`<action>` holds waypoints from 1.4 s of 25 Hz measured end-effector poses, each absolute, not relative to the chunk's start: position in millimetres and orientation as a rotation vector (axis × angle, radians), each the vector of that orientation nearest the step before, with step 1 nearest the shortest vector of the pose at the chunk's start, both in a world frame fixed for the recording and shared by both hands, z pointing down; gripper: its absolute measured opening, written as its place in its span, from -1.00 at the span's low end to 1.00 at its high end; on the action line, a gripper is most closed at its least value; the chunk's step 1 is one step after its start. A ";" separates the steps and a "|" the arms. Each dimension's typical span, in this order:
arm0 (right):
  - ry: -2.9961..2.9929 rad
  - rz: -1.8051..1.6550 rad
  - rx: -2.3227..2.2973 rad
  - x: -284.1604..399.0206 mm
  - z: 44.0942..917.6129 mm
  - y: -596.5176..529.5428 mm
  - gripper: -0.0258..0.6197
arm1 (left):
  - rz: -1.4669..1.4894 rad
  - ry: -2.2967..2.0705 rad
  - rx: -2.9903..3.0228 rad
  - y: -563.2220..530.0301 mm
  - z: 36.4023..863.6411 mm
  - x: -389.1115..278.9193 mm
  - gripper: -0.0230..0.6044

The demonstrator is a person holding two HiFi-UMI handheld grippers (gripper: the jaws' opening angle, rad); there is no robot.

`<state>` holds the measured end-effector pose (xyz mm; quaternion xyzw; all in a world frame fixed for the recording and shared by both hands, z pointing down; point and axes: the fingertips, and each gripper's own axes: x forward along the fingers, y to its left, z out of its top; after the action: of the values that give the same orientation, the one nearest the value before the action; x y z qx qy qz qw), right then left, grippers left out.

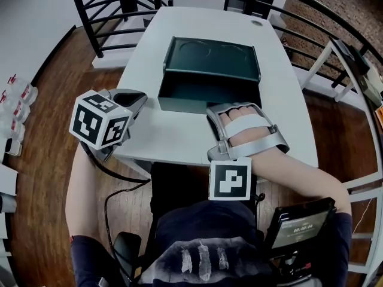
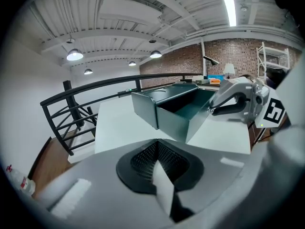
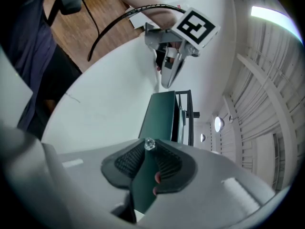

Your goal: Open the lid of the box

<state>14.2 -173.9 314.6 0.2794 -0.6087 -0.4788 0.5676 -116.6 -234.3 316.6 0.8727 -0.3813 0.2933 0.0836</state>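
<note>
A dark green box (image 1: 197, 104) stands on the white table (image 1: 179, 133). Its lid (image 1: 210, 58) is swung up and leans back, so the empty inside shows. My right gripper (image 1: 216, 109) is at the box's front right corner. In the right gripper view its pads (image 3: 164, 163) press on the thin green front wall (image 3: 162, 113), with a small clear knob (image 3: 149, 143) at the pads' tip. My left gripper (image 1: 136, 98) rests at the table's left front edge, apart from the box (image 2: 176, 118). A narrow gap shows between its pads (image 2: 143, 159), with nothing held.
A black railing (image 1: 96, 34) rings the table over a wooden floor. Several bottles (image 1: 18, 94) stand at far left. A small round thing (image 1: 257, 23) lies at the table's far right corner. A white frame (image 1: 335, 58) stands to the right. A screen device (image 1: 299, 226) hangs by my right arm.
</note>
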 end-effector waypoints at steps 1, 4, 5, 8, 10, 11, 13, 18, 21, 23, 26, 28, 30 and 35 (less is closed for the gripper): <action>-1.428 -1.129 0.653 14.4 314.7 -171.2 -0.70 | 0.883 -1.136 2.598 -235.1 317.6 -115.6 -0.87; -1.419 -1.126 0.644 15.9 315.5 -165.2 -0.70 | 0.920 -1.144 2.589 -236.9 318.3 -113.7 -0.87; -1.418 -1.126 0.644 16.1 315.0 -164.2 -0.70 | 0.933 -1.145 2.587 -237.4 318.5 -113.2 -0.87; -1.425 -1.129 0.654 15.2 313.2 -160.9 -0.71 | 0.956 -1.145 2.581 -238.6 319.1 -112.3 -0.87; -1.431 -1.119 0.650 15.8 314.6 -157.0 -0.71 | 0.964 -1.147 2.578 -239.0 319.8 -111.6 -0.87; -1.437 -1.112 0.647 15.6 315.2 -154.1 -0.71 | 0.965 -1.148 2.578 -239.1 320.1 -111.2 -0.87; -1.458 -1.100 0.637 13.4 315.7 -146.3 -0.71 | 0.965 -1.148 2.577 -239.0 320.7 -110.1 -0.87; -1.442 -1.109 0.618 11.2 313.9 -134.9 -0.71 | 0.953 -1.150 2.580 -239.1 320.0 -106.8 -0.87; -1.432 -1.103 0.615 10.8 315.5 -133.8 -0.71 | 0.948 -1.147 2.580 -238.7 320.0 -108.5 -0.87; -1.426 -1.100 0.619 10.1 315.8 -133.2 -0.71 | 0.950 -1.146 2.581 -238.2 320.1 -110.3 -0.87; -1.401 -1.100 0.624 11.2 313.5 -132.2 -0.71 | 0.955 -1.147 2.580 -237.8 319.2 -111.8 -0.87; -1.387 -1.101 0.629 12.2 311.4 -132.0 -0.71 | 0.958 -1.146 2.580 -237.9 319.7 -112.0 -0.87; -1.377 -1.105 0.635 12.7 310.0 -132.3 -0.71 | 0.963 -1.146 2.579 -238.3 320.6 -112.1 -0.87; -1.349 -1.124 0.650 14.5 307.1 -132.6 -0.70 | 0.974 -1.147 2.577 -239.0 321.0 -111.3 -0.87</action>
<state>14.5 -132.6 307.1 0.2796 -0.5800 -0.4836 0.5929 -111.3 -239.0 321.0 0.8609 -0.3831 0.3255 0.0788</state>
